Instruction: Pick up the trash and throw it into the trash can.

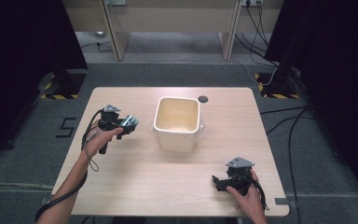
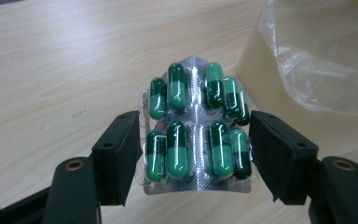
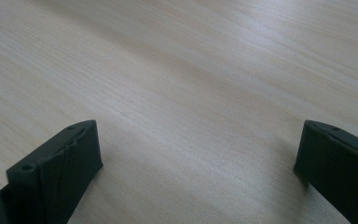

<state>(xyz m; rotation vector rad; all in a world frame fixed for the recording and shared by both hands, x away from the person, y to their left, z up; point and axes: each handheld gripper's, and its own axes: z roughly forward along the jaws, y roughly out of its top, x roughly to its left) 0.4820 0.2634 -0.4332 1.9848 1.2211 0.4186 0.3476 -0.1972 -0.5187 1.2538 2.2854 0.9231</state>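
The left tool (image 2: pixel 193 140) pinches a pill strip (image 2: pixel 196 128) by its side edges, keeping the capsules uncrushed, probably bound for the bin (image 1: pixel 177 123) ahead. The right tool (image 3: pixel 193 163) rests spread above bare tabletop (image 3: pixel 191 70).

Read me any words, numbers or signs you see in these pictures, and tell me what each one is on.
"5", or perhaps "S": black mark on the grey floor left of the table.
Blister pack of green capsules in the left gripper: no print shows.
Cream bin: no label shows.
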